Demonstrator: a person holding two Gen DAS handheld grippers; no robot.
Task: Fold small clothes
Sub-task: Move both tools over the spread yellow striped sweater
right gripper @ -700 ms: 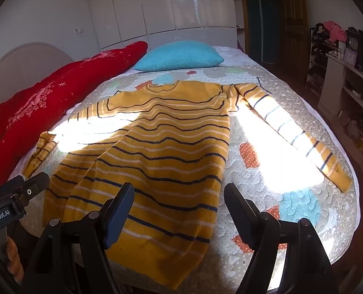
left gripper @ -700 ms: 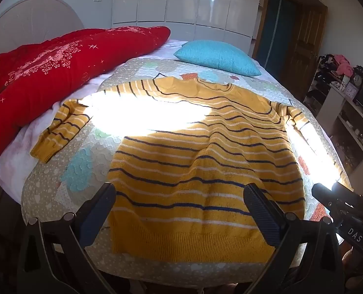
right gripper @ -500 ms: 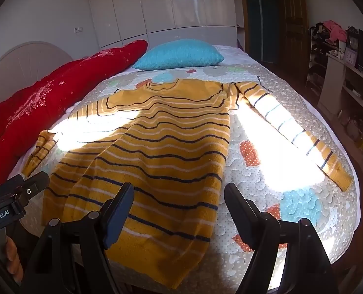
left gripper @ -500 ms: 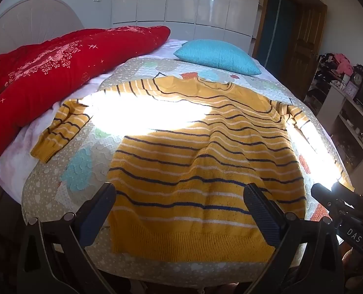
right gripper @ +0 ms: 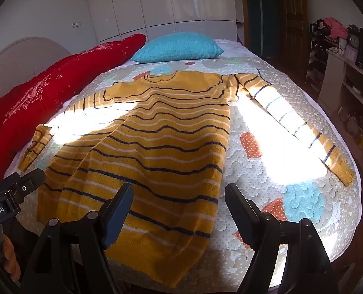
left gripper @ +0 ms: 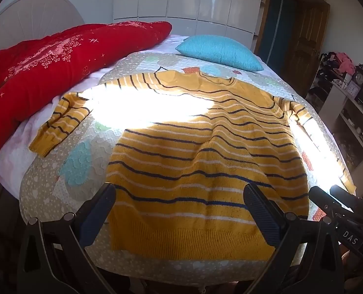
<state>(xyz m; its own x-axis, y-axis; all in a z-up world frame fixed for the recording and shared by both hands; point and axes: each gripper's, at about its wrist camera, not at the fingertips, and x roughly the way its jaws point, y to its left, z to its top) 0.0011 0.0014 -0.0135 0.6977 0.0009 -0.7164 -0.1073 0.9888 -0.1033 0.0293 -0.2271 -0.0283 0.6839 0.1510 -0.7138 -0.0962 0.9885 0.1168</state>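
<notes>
Spread flat, front up, on the quilted bedspread (left gripper: 46, 186): 1 mustard-yellow knit sweater (left gripper: 196, 171) with thin navy and white stripes, ribbed hem nearest the foot of the bed, neckline toward the turquoise pillow (left gripper: 218, 52). Both sleeves out sideways, 1 toward the red duvet (left gripper: 58, 61), cuff near the bedspread's edge; the other, seen from the right wrist, running diagonally across the sunlit patch to the far side.

Left gripper (left gripper: 180, 208) hovering above the hem, jaws spread as wide as they go, nothing between them, no contact with the cloth. Right gripper (right gripper: 179, 207) likewise poised over the lower right side of the sweater, jaws apart and empty. No fold made yet, by the look of it.

Handling, as a judgement: soft, limp, fairly thick knit, light but bulky; apt to stretch, sag and drag when lifted by 1 point. Not slippery, not fragile; likely to cling slightly to the quilting, so lifting better than sliding. Ripples across the body hint at easy bunching.

Best places to pinch: the sleeve cuffs, or the shoulder seam and hem corner on 1 side, 2 layers together. Ribbed hem and cuffs the firmest edges. A shallow bite risks catching only the top layer.
</notes>
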